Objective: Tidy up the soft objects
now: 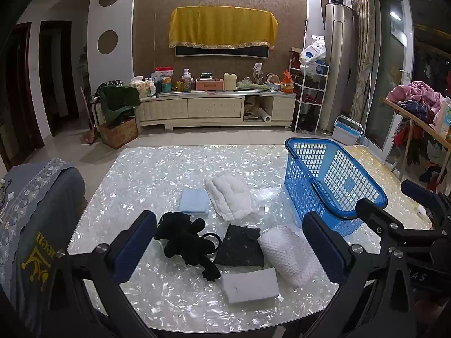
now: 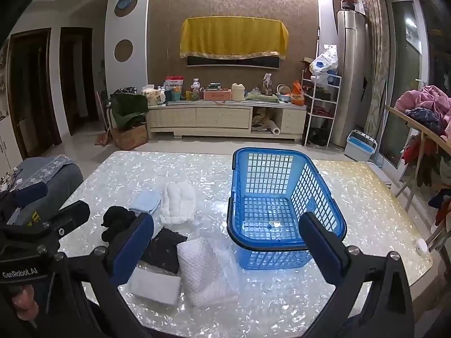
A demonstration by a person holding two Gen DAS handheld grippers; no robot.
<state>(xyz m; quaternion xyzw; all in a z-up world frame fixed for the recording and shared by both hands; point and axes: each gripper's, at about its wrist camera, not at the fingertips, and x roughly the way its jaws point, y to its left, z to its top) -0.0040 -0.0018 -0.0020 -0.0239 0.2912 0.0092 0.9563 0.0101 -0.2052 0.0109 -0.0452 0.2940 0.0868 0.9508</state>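
Several soft items lie on the shiny table (image 1: 146, 174): a black plush toy (image 1: 186, 239), a pale blue cloth (image 1: 194, 201), a white quilted pad (image 1: 229, 197), a dark speckled cloth (image 1: 241, 246), a white waffle towel (image 1: 287, 253) and a white sponge block (image 1: 249, 284). An empty blue basket (image 1: 329, 180) stands to their right; it also shows in the right wrist view (image 2: 282, 202). My left gripper (image 1: 229, 249) is open above the items. My right gripper (image 2: 225, 249) is open, above the waffle towel (image 2: 204, 270) and the basket's near rim.
A chair draped in blue-grey cloth (image 1: 36, 205) stands at the table's left edge. A small white round object (image 2: 421, 245) lies near the table's right edge. A rack with clothes (image 2: 422, 112) stands to the right. A TV cabinet (image 1: 217, 107) lines the far wall.
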